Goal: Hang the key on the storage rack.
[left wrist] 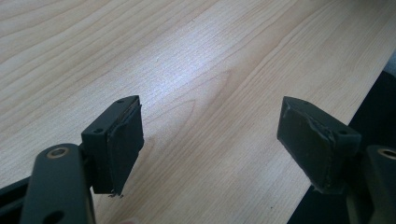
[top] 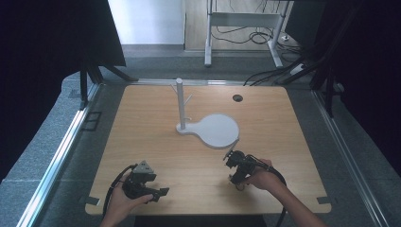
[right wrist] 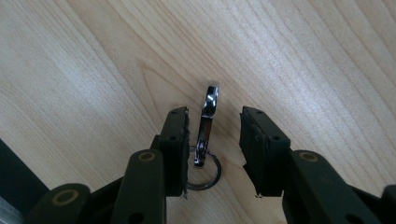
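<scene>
A small shiny metal clip (right wrist: 207, 122) with a key ring (right wrist: 205, 176) at its near end lies on the wooden table (right wrist: 93, 70). My right gripper (right wrist: 214, 135) is open, one jaw on each side of the clip; the clip lies close to the left jaw with a gap to the right one. From the high view, that gripper (top: 236, 165) is near the front right of the table. My left gripper (left wrist: 210, 135) is open over bare wood, and in the high view it (top: 158, 189) rests at the front left.
A white stand with a peg post (top: 180, 101) and a round flat base (top: 218, 130) sits in the middle of the table (top: 142, 123). A dark cable hole (top: 237, 98) lies at the back right. The table's edge (left wrist: 345, 126) runs close beside the left gripper.
</scene>
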{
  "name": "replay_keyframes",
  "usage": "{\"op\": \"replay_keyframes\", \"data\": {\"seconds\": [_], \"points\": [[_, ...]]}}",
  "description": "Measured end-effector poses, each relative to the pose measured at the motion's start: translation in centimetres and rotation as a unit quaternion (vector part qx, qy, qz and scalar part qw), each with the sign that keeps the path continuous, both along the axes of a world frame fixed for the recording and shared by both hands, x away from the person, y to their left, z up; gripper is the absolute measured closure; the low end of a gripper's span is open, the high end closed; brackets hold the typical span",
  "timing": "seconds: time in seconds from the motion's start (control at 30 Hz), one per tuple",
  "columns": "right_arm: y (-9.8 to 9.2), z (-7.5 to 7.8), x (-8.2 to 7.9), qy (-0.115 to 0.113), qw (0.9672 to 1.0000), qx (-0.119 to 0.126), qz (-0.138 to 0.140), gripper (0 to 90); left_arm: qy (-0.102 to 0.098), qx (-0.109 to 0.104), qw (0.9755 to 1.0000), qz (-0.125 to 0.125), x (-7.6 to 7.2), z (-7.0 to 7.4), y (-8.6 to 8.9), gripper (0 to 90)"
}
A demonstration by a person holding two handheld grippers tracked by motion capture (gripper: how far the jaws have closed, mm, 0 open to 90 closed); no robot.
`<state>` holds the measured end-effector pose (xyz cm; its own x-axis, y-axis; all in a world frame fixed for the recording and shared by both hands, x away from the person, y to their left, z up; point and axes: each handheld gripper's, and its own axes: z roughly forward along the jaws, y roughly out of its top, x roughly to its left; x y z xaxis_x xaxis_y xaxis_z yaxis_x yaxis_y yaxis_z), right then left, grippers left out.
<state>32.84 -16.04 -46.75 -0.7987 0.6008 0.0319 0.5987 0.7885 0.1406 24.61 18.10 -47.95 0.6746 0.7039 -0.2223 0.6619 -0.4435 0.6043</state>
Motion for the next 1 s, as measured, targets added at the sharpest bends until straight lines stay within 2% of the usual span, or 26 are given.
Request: {"op": "replay_keyframes", "data": {"seconds": [0.5, 0.8, 0.93, 1.0], "points": [[0.15, -0.51, -0.29, 0.001, 0.9999, -0.013, 0.01, 72.8, 0.0, 0.001, 1.0, -0.001, -0.01, -0.01, -0.05, 23.1], [0.18, -0.84, -0.45, 0.001, 0.9997, -0.019, 0.018, 83.9, 0.001, 0.002, 1.0, -0.002, 0.01, -0.05, -0.11, 23.1], [0.1, -0.82, -0.46, 0.003, 0.9995, -0.022, 0.02, 84.1, 0.001, 0.002, 1.0, -0.002, 0.01, -0.05, -0.1, 23.1], [0.04, -0.8, -0.48, -0.005, 0.9994, -0.026, 0.021, 84.4, 0.001, 0.002, 1.0, -0.001, 0.01, -0.05, -0.08, 23.1]]}}
